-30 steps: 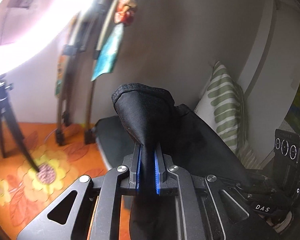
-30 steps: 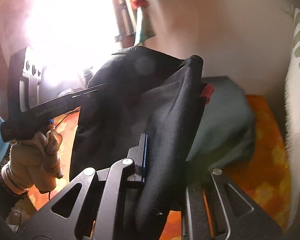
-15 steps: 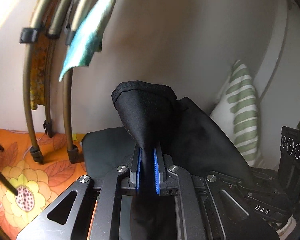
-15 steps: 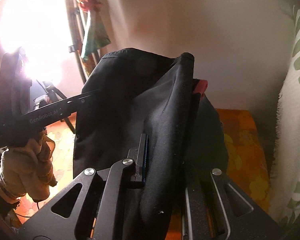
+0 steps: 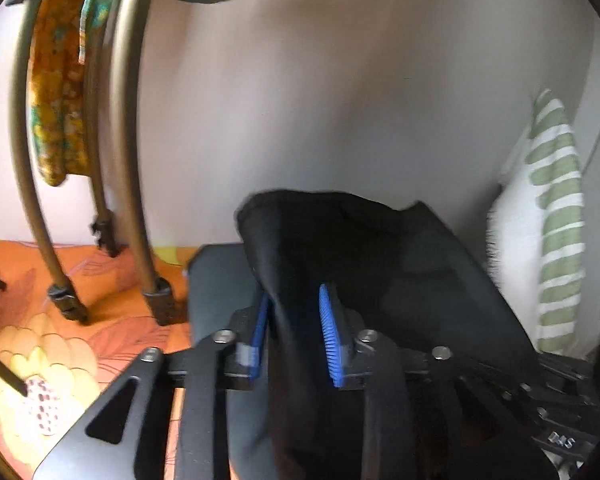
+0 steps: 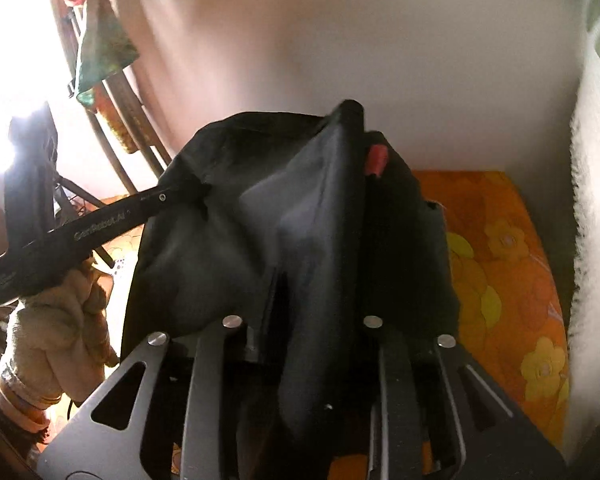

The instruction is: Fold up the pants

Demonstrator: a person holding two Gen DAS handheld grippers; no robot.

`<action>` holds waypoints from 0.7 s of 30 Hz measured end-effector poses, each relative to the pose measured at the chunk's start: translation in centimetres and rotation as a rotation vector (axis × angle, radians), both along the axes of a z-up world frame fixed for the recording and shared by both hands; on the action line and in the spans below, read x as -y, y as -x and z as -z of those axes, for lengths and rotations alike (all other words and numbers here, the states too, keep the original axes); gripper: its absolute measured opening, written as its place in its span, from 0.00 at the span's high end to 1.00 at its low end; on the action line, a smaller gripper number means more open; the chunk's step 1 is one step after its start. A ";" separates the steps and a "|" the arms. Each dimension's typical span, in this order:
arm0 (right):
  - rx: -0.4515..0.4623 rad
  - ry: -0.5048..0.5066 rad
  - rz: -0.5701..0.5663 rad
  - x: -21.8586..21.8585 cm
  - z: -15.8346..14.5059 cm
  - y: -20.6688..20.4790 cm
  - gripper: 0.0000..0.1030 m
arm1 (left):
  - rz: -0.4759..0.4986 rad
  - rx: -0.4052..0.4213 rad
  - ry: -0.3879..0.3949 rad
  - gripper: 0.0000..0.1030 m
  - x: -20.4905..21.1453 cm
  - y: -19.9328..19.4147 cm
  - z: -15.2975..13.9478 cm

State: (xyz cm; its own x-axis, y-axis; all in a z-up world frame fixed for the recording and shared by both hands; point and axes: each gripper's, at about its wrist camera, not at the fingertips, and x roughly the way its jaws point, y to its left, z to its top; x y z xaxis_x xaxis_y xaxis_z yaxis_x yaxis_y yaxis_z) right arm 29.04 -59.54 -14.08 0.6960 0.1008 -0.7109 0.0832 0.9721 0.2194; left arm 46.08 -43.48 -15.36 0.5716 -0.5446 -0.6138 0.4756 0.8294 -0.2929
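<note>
The black pants hang bunched between my two grippers. In the left wrist view my left gripper stands open, its blue pads apart, with a fold of the pants still draped between them. In the right wrist view the pants cover my right gripper, so its fingertips are hidden; the jaws look spread. A small red tag shows on the cloth. The left gripper's body reaches into the pants from the left, held by a gloved hand.
An orange flowered sheet covers the bed. A green-striped white pillow leans against the wall at the right. Curved rack legs with hanging cloths stand at the left, beside a bright lamp. A dark folded cloth lies below.
My left gripper's pads have parted from being shut on the pants. Both grippers have tipped down and toward the wall; the right jaws look wider than before.
</note>
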 end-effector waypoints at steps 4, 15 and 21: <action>0.000 0.051 0.045 0.4 0.1 1.4 0.63 | -0.021 0.020 -0.050 0.72 -0.7 -0.3 0.1; -0.052 0.193 0.101 0.5 0.2 4.1 0.55 | 0.000 0.053 -0.053 0.72 -3.4 1.5 -1.1; -0.055 0.150 0.135 0.4 -0.2 6.3 0.55 | 0.037 0.052 -0.030 0.72 -5.7 5.0 -2.8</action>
